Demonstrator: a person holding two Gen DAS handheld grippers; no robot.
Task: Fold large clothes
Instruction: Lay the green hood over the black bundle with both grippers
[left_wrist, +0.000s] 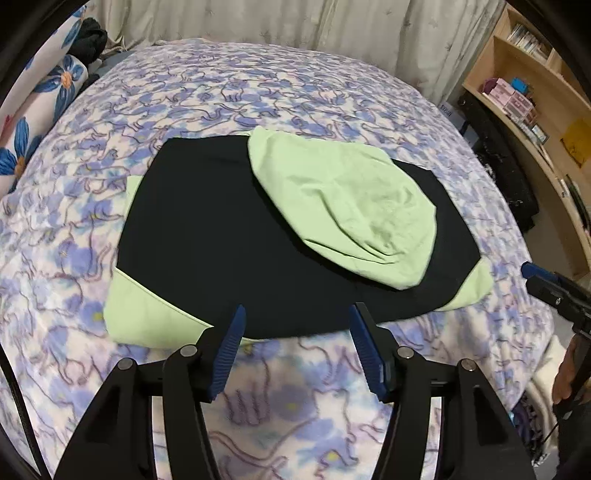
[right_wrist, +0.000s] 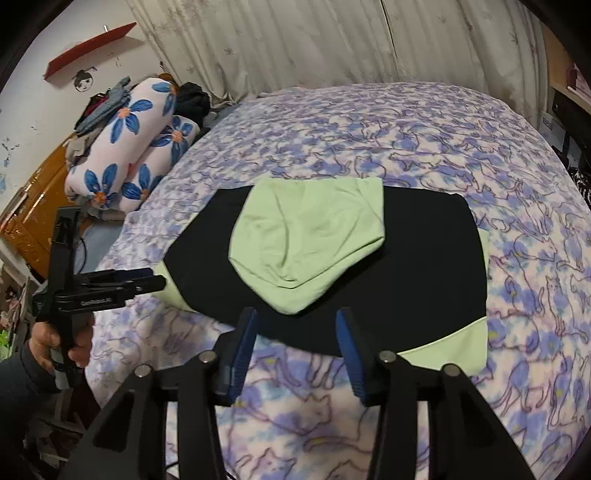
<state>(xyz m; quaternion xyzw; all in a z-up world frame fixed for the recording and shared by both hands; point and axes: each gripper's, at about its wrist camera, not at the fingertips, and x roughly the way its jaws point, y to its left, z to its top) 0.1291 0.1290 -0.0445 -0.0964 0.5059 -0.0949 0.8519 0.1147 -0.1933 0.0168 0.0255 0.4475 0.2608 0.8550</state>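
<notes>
A black and light-green hooded garment (left_wrist: 221, 240) lies folded into a compact block on the bed, its green hood (left_wrist: 343, 206) lying on top. It also shows in the right wrist view (right_wrist: 424, 266), hood (right_wrist: 306, 236) uppermost. My left gripper (left_wrist: 297, 314) is open and empty, hovering over the garment's near edge. My right gripper (right_wrist: 295, 315) is open and empty over the near edge too. The right gripper shows at the right border of the left wrist view (left_wrist: 554, 288); the left gripper shows at the left of the right wrist view (right_wrist: 122, 282).
The bed is covered by a purple-blue cat-print blanket (left_wrist: 295, 92). Rolled floral bedding (right_wrist: 136, 147) and dark clothes lie at the bed's far left. Curtains (right_wrist: 295, 44) hang behind. A wooden bookshelf (left_wrist: 535, 92) stands right of the bed.
</notes>
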